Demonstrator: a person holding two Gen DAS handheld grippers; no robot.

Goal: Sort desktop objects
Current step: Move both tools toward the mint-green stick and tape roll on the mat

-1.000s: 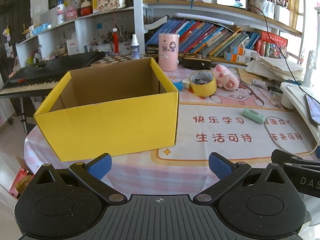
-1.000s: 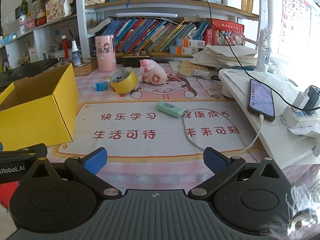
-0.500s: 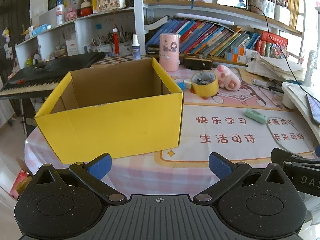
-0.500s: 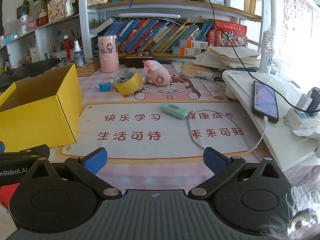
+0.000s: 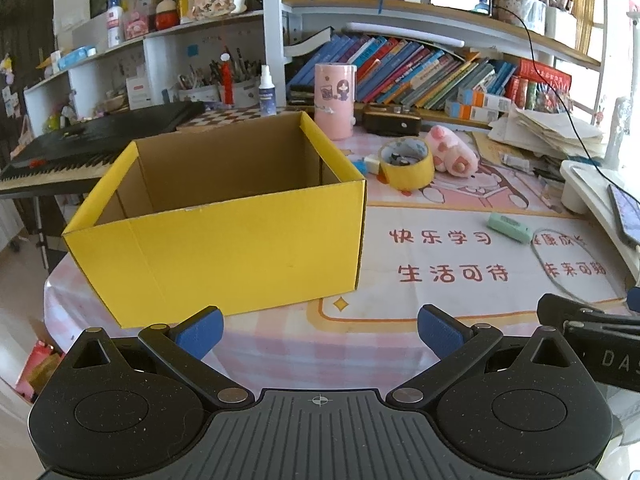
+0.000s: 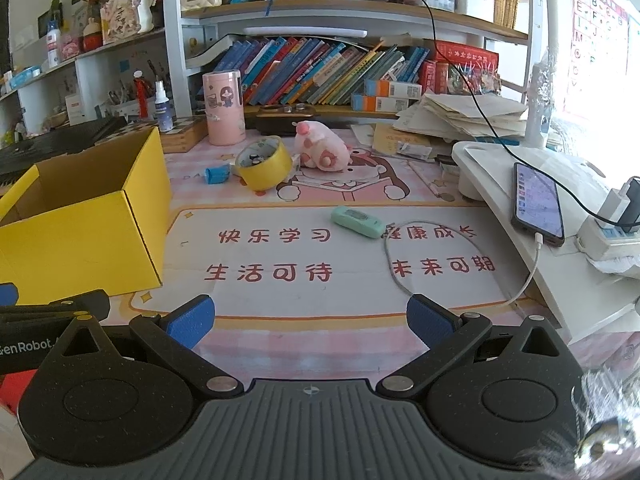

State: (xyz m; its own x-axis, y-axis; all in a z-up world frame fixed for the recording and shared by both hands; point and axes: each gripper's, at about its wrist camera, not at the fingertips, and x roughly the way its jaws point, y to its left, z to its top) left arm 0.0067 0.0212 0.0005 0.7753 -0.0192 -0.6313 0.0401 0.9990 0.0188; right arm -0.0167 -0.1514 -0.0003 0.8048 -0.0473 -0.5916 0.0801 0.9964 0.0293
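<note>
An open yellow cardboard box [image 5: 224, 236] [image 6: 80, 232] stands on the desk's left side and looks empty inside. Behind it lie a yellow tape roll [image 5: 406, 162] [image 6: 264, 162], a pink plush pig [image 5: 450, 154] [image 6: 322, 150] and a small blue object [image 6: 217, 175]. A mint green device [image 5: 508, 227] [image 6: 357, 222] rests on the printed desk mat beside a looped white cable [image 6: 400, 272]. My left gripper [image 5: 319, 330] is open just in front of the box. My right gripper [image 6: 310, 320] is open over the mat's near edge, empty.
A pink cylinder [image 6: 223, 107] and a spray bottle [image 6: 162, 106] stand at the back before shelves of books. A white raised stand [image 6: 532, 216] on the right carries a charging phone [image 6: 537, 203] and a power strip. A black keyboard [image 5: 92, 140] sits at the left.
Both grippers have risen and moved slightly forward, so the box and desk objects sit a little lower in view. Nothing was grasped.
</note>
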